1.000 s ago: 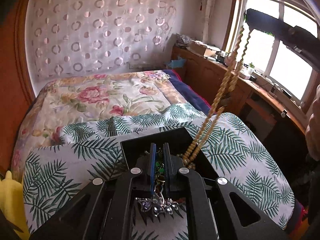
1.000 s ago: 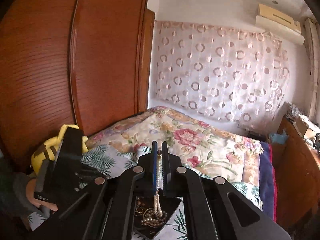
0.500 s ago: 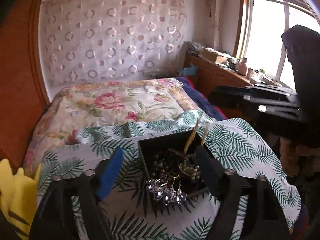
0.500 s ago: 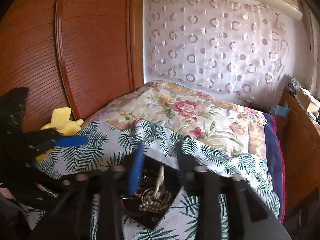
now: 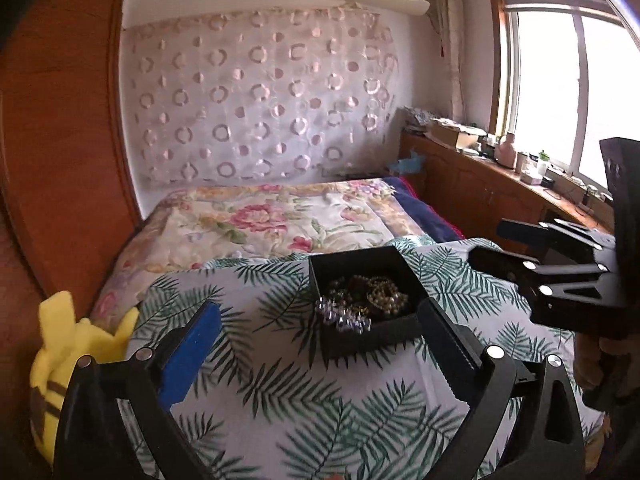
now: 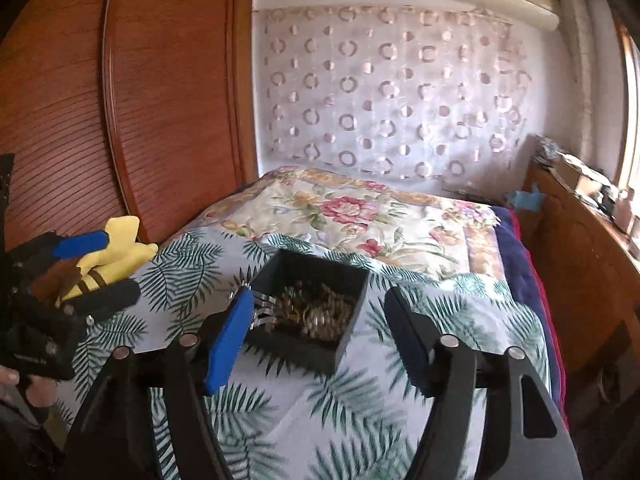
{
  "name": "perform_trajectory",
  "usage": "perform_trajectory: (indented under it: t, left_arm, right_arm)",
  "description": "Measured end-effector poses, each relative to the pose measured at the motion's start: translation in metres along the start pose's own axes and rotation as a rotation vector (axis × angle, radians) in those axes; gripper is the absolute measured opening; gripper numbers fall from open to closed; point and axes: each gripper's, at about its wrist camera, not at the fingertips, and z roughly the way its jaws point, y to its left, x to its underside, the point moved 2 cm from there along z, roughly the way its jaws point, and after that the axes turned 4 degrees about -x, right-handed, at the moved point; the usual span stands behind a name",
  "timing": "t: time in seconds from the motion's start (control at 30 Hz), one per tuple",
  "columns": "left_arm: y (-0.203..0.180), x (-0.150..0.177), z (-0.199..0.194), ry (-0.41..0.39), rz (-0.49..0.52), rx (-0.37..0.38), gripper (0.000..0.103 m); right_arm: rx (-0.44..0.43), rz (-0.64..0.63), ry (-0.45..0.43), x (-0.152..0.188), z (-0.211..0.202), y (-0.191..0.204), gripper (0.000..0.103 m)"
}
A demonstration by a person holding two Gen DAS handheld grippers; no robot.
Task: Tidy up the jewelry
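Left gripper [image 5: 320, 340]: we are holding it above the palm-leaf sheet [image 5: 280, 400]; its jaws have just been opening and are now standing spread wide, with nothing pressed between the fingers.
Left fingers: the blue-padded one [image 5: 192, 356] is showing at lower left, the dark one [image 5: 444, 344] at lower right; both are hanging clear of the box.
Right gripper [image 6: 320, 336]: we are pointing it down toward the bed; its jaws have likewise just been opening and are standing well apart, gripping nothing.
Right fingers: the blue pad [image 6: 230, 340] is sitting in front of the box's left near corner in the right wrist view; whether it is touching the box we cannot tell. The dark finger [image 6: 406, 340] is lying to the right of the box, apart from it.
Black box [image 5: 362, 300]: we are seeing it open-topped and resting on the palm-leaf sheet, framed between and just beyond both pairs of fingers.
Jewelry [image 5: 368, 294]: it is lying heaped inside the box, beaded strands and dark pieces tangled together.
Crystal piece [image 5: 346, 318]: it is draping over the box's near rim in the left wrist view, partly hanging outside.
Floral bedspread [image 5: 272, 220]: it is covering the bed beyond the box.
Yellow plush toy [image 5: 64, 348]: it is sitting at the sheet's left edge, well apart from the box.
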Motion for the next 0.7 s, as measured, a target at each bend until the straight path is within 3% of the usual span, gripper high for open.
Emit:
perform_trajectory:
  t: [0.27,0.7]
  left_arm:
    - [-0.006,0.03,-0.044,-0.028,-0.006,-0.019,0.095]
    - [-0.003,0.054,-0.086,-0.048,-0.027,-0.038,0.095]
  right_arm:
    - [0.048,0.061,-0.072,0.038,-0.057,0.012,0.1]
    - [0.105,0.11,-0.149,0.071,-0.106,0.029,0.1]
